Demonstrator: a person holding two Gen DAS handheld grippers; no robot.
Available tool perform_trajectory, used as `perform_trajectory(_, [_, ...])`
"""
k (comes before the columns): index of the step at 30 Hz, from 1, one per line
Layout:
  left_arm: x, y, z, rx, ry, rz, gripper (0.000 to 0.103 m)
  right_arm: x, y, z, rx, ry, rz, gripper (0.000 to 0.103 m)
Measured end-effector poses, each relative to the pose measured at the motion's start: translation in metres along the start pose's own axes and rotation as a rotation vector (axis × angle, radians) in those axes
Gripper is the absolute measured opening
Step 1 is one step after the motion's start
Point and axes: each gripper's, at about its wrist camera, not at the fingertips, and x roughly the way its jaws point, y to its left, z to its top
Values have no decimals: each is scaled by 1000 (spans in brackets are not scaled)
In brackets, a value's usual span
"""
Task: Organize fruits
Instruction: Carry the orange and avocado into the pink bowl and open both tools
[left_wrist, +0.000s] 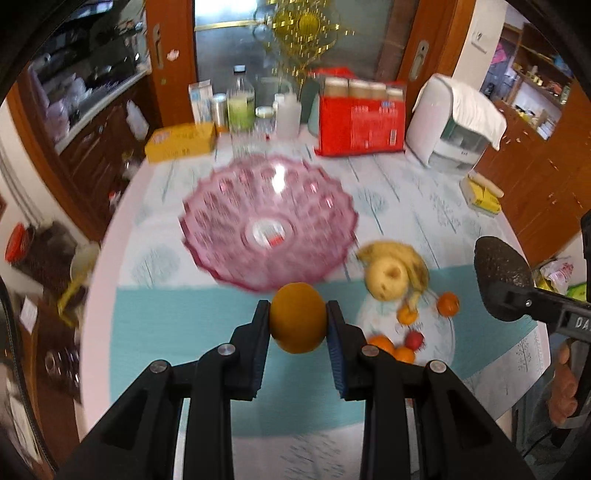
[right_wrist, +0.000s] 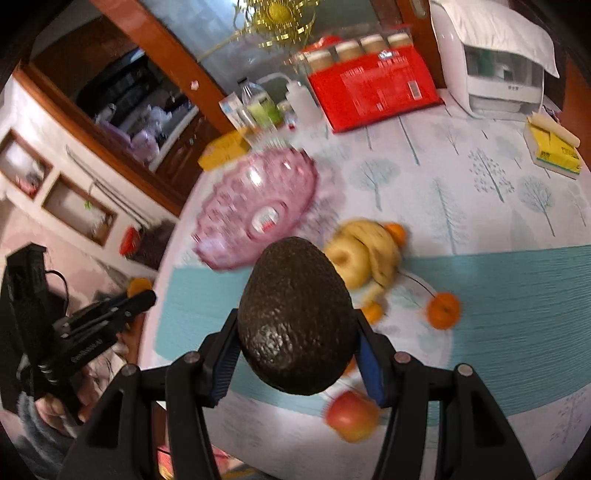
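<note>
Between the left gripper's pads sits a clamped orange; the right gripper squeezes an avocado, pink bowl beyond both.

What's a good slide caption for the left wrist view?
Left gripper holds an orange above the table, pink glass bowl empty ahead; right gripper carries an avocado.

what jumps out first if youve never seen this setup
Two gripped fruits fill the foregrounds: an orange in the left gripper and a dark avocado in the right gripper. Beyond them an empty pink bowl sits on the table, left of the loose fruit.
</note>
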Motion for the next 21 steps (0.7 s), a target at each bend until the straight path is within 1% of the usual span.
perform_trajectory(6, [4,50,55,79,-61,16,28,21,60,40,4,-79,-47,57])
perform_trajectory(9, [21,71,77,92,-76,36,28,56,81,61,17,-101,-73,57])
perform_trajectory(12, [55,86,90,77,-53,27,28,94,86,70,33,-107,-73,57])
perform_trajectory(13, [70,90,92,66,-39,11,28,114,86,73,45,-100,-73,57])
perform_trajectory(15, [102,96,94,49,-5,-3,28,140,87,74,47,-85,-84,57])
perform_trajectory(17, [133,100,92,39,18,-18,28,174,85,73,29,-52,-119,57])
perform_trajectory(20, [176,98,85,21,65,-42,28,210,78,68,-4,-13,-161,57])
perform_trajectory(21, [188,97,84,21,77,-37,28,222,75,66,-10,4,-180,57])
